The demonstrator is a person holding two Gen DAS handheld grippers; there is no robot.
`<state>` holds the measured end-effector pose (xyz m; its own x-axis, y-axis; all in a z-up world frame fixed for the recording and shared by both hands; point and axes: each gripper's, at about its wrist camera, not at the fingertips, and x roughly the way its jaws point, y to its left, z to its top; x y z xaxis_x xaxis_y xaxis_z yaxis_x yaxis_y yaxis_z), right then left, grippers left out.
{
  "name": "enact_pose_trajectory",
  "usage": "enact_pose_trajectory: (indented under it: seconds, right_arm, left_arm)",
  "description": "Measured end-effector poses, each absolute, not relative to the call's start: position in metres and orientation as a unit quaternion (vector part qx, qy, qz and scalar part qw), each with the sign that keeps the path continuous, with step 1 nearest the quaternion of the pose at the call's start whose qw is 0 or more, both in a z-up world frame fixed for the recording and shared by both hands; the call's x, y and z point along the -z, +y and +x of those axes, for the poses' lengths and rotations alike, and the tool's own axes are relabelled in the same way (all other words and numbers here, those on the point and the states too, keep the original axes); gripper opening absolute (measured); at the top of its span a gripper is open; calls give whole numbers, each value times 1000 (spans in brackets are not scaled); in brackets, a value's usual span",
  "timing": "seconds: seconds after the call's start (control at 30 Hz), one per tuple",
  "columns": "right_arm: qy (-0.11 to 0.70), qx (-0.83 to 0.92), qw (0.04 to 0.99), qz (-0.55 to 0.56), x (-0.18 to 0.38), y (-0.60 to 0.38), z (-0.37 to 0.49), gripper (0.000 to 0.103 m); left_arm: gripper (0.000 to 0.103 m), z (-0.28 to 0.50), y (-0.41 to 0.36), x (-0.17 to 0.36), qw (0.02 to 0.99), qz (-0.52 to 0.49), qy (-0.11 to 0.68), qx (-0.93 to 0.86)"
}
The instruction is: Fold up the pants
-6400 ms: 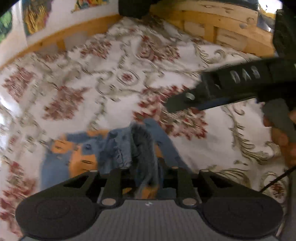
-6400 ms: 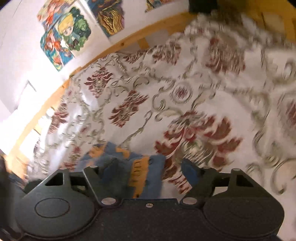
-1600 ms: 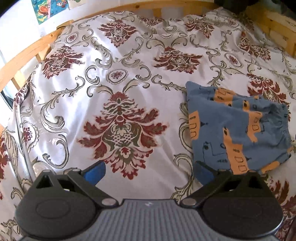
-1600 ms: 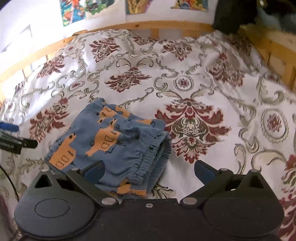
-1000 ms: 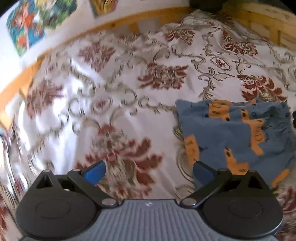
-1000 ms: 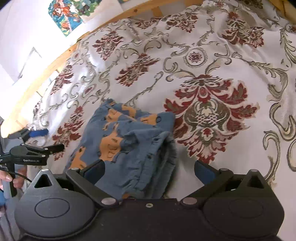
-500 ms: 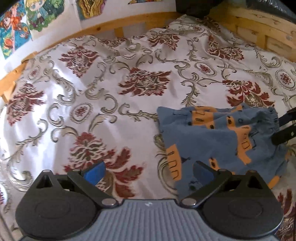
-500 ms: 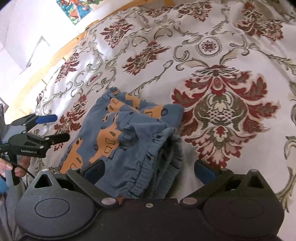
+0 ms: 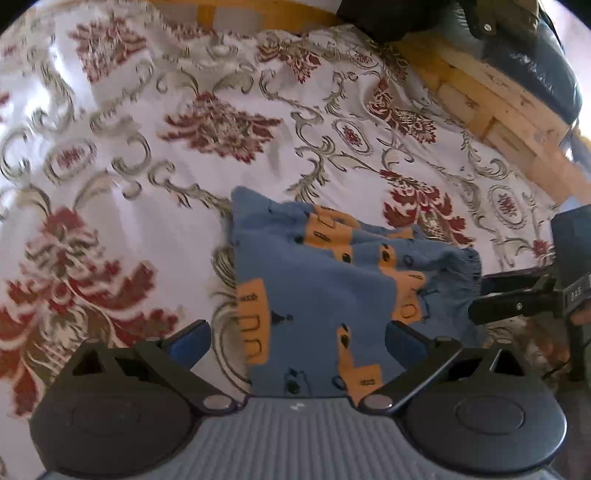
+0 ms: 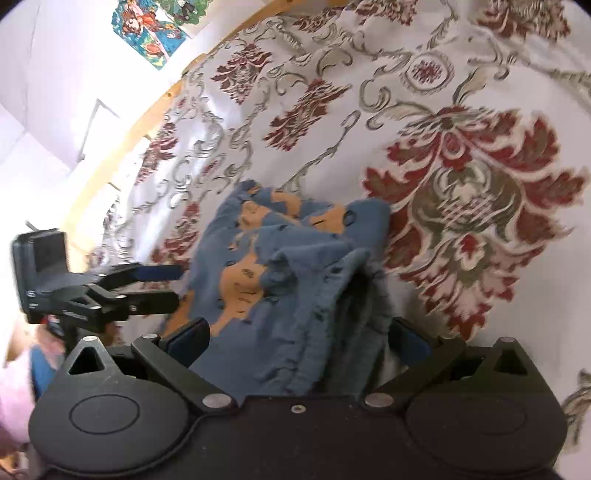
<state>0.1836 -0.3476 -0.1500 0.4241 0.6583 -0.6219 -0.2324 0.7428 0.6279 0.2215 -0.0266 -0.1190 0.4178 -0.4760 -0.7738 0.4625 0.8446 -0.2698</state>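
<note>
The folded blue pants [image 9: 317, 291] with orange prints lie on the bedspread [image 9: 110, 192]. My left gripper [image 9: 295, 338] is open and low, its fingers on either side of the near folded edge. In the right wrist view the pants [image 10: 280, 266] show their gathered waistband end bunched up, and my right gripper [image 10: 297, 336] stands open around that end. Each gripper shows in the other's view: the right gripper [image 9: 478, 299] sits at the waistband side, and the left gripper [image 10: 173, 284] is at the opposite edge. Neither is closed on the cloth.
The white bedspread with red floral and grey scroll patterns covers the whole bed. A wooden bed frame [image 9: 498, 110] runs along the far right with dark items [image 9: 517, 55] beyond it. Posters [image 10: 155, 33] hang on the wall. A person's hand [image 10: 22, 336] holds the left gripper's handle.
Both grippers have come in closer and lower to the pants. The cloth that lay ahead and to the side now sits between each open pair of fingers. The pants have not shifted.
</note>
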Motion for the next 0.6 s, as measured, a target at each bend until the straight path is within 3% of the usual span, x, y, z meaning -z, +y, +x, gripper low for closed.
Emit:
enact_pose_trajectory:
  seconds: [0.2,0.27,0.33,0.43,0.6]
  right_arm:
    - [467,-289,778,304,158,-356,186,103]
    - [468,-288,769,327,160,-360,186,102]
    - [468,-283,770,329,158,-361,186,101]
    - [470,-273,784,299,155,-356,183,84]
    - [473,-247,799,276,156,-356,181,62]
  left_arm:
    - [98,231,-9,128,798,-111,499,319]
    - [92,232,-9,129,797,-107,502,319]
    - [77,234,-12,133,794,-97,517,303]
    - [64,237,-12,139,794,-82,535,276]
    - [67,241,-11,140,793,-84,544,261]
